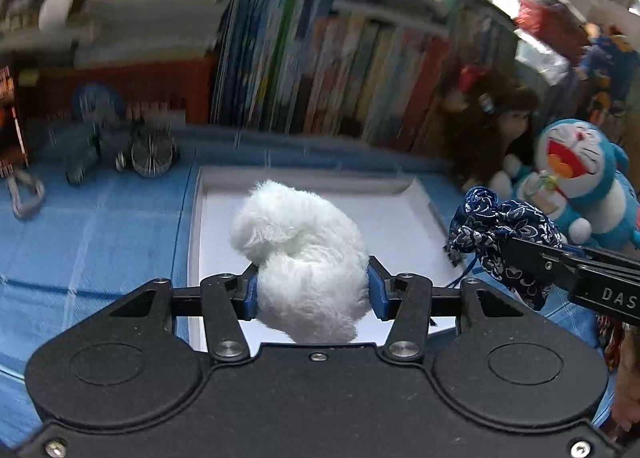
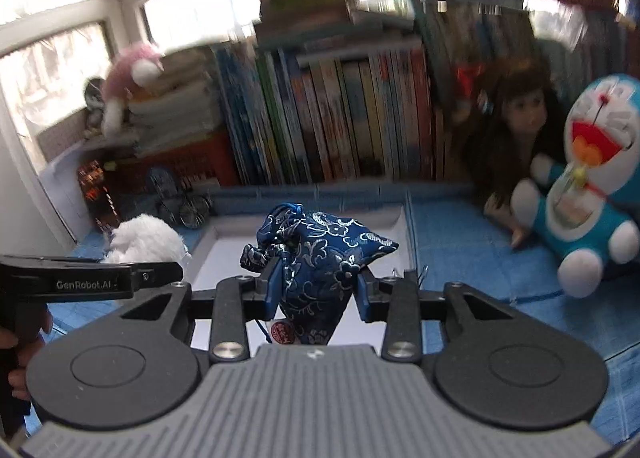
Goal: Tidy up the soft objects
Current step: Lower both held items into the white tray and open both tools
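A bench covered with a blue cloth [image 1: 100, 225] fills the foreground. Behind it a long row of books [image 2: 340, 117] stands upright, with more books stacked flat on top. On the left a large window [image 2: 52, 17] with white frames lets in bright daylight. A red crate [image 2: 192, 165] sits under the stacked books.

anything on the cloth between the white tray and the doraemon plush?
Nothing: in the right wrist view the blue cloth lies bare between the white tray and the Doraemon plush. A doll sits further back.
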A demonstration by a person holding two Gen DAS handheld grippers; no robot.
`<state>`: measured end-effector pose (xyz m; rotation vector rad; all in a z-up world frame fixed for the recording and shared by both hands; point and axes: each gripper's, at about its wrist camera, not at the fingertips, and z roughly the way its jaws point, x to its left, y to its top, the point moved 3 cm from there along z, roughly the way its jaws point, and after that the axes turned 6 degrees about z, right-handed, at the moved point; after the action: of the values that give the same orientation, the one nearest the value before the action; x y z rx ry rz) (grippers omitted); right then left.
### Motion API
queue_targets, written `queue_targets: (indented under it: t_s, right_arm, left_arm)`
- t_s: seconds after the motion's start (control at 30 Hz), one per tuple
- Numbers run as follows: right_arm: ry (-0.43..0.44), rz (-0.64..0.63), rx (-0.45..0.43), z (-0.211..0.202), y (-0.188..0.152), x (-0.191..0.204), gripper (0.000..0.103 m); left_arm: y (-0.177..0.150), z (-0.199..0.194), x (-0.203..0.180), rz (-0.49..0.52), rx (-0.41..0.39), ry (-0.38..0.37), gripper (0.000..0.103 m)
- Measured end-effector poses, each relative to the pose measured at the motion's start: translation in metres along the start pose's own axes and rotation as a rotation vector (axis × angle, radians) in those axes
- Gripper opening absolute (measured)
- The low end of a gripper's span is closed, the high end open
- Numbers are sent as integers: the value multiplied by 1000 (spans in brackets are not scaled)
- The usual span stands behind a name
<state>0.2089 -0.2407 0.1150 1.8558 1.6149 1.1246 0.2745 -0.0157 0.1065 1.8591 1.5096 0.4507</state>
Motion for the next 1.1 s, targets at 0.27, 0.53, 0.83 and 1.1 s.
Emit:
queue_targets:
  t_s: [0.27, 0.53, 0.83, 1.1]
  right_arm:
    - [-24, 35, 116, 59, 1, -9, 42]
    - [-78, 39, 260, 106, -14, -10, 43]
    - [-96, 34, 310, 121, -19, -12, 56]
    - [-91, 18, 254, 97, -11, -10, 72]
  left_arm:
    - [2, 55, 13, -52, 117, -14, 48]
    - [-4, 93, 12, -40, 188, -1, 48]
    - [-12, 108, 16, -44, 223, 5, 55]
    - [-8, 77, 16, -25, 177, 12, 73]
